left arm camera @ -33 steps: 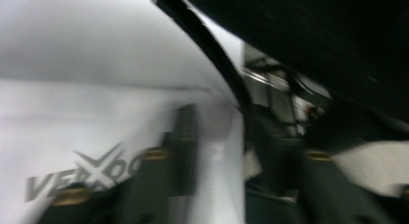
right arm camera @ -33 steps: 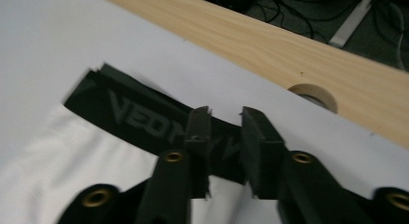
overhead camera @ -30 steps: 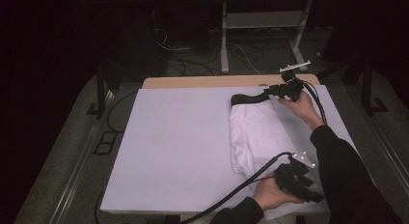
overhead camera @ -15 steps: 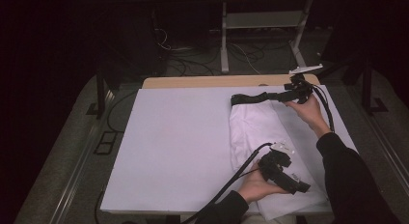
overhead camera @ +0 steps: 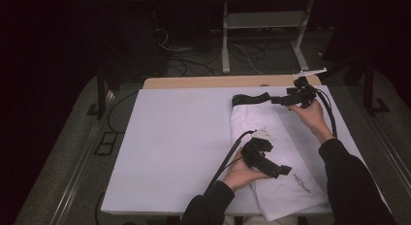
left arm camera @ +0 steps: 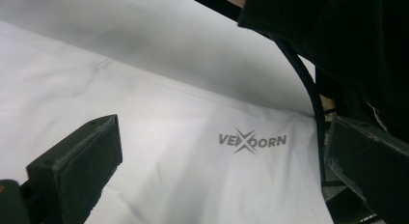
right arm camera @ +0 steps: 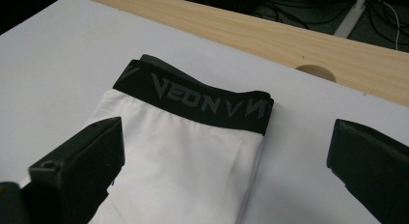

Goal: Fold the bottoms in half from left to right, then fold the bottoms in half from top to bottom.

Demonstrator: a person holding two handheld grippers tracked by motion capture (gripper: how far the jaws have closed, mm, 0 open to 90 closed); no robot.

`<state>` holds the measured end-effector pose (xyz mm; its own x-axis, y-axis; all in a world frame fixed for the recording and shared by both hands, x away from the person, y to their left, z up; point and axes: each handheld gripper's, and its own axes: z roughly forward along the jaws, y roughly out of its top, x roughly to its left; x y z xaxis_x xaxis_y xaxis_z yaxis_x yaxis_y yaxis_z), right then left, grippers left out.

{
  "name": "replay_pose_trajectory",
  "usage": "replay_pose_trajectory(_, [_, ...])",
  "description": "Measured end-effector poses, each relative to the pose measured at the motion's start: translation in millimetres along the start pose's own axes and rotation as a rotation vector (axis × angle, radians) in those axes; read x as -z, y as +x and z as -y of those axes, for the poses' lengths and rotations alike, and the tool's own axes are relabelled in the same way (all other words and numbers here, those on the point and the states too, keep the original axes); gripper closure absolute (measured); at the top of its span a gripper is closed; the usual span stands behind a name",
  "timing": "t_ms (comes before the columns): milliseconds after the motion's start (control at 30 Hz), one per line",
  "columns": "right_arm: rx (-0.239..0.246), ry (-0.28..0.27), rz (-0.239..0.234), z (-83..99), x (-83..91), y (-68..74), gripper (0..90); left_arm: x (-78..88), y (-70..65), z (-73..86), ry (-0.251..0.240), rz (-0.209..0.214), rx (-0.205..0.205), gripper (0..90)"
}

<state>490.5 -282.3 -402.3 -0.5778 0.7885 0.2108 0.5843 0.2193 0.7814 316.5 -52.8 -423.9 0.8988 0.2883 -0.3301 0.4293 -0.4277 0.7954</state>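
Folded white shorts (overhead camera: 278,157) with black waistband (overhead camera: 250,98), lying right of centre on table (overhead camera: 169,137). Left tool (overhead camera: 283,170) and right tool (overhead camera: 277,100): jaws apart, empty. Fabric soft, light, limp; best gripped at thicker waistband or folded hem.

- Garment (overhead camera: 271,152) lies folded on sheet (overhead camera: 174,147), right half of table – long axis runs near-to-far.
- Waistband (overhead camera: 249,98) at far end; printed logo (overhead camera: 301,180) near the near end.
- Sheet sits on table top (overhead camera: 213,82), w/ a strip of bare wood showing behind it.
- Left gripper (overhead camera: 286,170) over garment's near part, logo just to its right.
- Right gripper (overhead camera: 276,101) at far end, just right of waistband, above sheet.
- Cables (overhead camera: 252,53) + stand (overhead camera: 225,40) on floor behind table.
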Motion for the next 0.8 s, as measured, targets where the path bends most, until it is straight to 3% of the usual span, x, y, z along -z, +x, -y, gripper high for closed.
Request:
replay_pose_trajectory(333, [-0.003,0.0,-0.026,1.7,-0.6,0.2,0.0,10.7,18.9,-1.8,-0.015,-0.037,-0.013,0.0])
replay_pose_trajectory(800, [-0.013,0.019,-0.04,11.4,-2.7,-2.2,0.0,30.5,47.0,-3.5,-0.053,-0.084,0.001,0.0])
